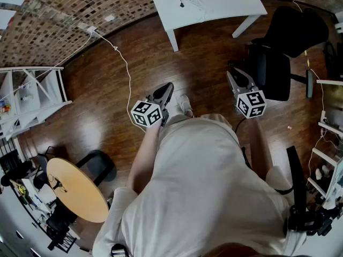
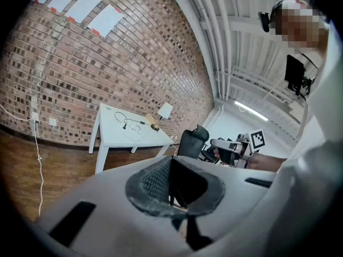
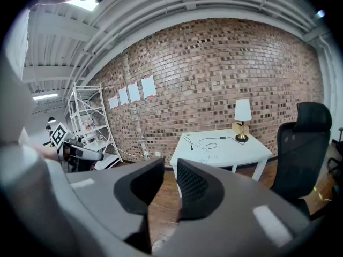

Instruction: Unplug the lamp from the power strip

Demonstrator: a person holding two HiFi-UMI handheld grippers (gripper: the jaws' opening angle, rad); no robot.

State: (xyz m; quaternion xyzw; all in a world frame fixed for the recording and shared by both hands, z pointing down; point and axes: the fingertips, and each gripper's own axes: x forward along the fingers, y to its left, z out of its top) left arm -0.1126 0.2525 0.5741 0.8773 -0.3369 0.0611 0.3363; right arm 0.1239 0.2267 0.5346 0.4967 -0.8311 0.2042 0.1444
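The lamp (image 3: 243, 119), white shade on brass base, stands on the tabletop (image 3: 225, 153); the head view shows only its base. The left hand-held gripper (image 2: 171, 167) is pressed together; the right hand-held gripper (image 3: 170, 170) is slightly spread, empty.

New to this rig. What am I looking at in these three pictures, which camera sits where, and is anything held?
There is no robot here. A person carries two hand-held two-jaw grippers. The head view looks steeply down from a camera on the person's head and shows the left gripper and the right gripper, each bearing a marker cube. The other two views come from a camera riding on each gripper, looking along its jaws. The left jaws are together and the right jaws stand slightly apart. Neither holds anything. Ahead, by a brick wall, a white table carries a lamp and a black cable. An office chair stands beside it. I can't make out a power strip.
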